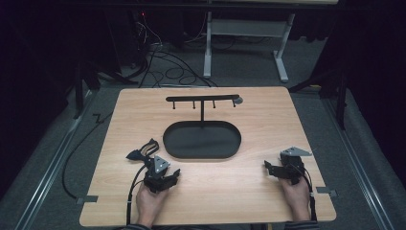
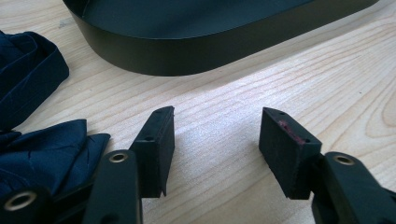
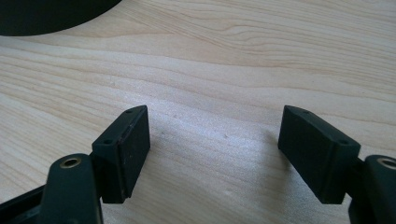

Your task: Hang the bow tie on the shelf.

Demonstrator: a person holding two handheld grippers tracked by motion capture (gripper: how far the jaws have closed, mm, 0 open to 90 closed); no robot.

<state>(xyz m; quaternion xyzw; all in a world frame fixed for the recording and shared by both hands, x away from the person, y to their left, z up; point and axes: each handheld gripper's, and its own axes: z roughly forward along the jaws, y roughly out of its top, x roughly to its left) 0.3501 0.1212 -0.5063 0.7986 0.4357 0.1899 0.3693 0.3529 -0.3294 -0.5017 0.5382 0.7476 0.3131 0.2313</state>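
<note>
A dark navy piece of folded fabric (image 1: 142, 151) lies on the wooden table just left of a black oval tray (image 1: 201, 154). In the left gripper view the fabric (image 2: 32, 140) sits to the left of my jaws, and the tray wall (image 2: 187, 51) stands ahead. My left gripper (image 1: 168, 171) (image 2: 217, 121) rests low on the table right of the fabric, open, with bare wood between its pads. My right gripper (image 1: 270, 167) (image 3: 215, 116) is at the table's right, also open over bare wood. A corner of the tray (image 3: 42, 16) shows at its upper left.
A black T-shaped stand (image 1: 202, 98) with several small hooks rises from the tray's far side, with a small grey round piece (image 1: 238, 100) at its right end. Cables and a white frame are on the floor beyond the table (image 1: 143, 110).
</note>
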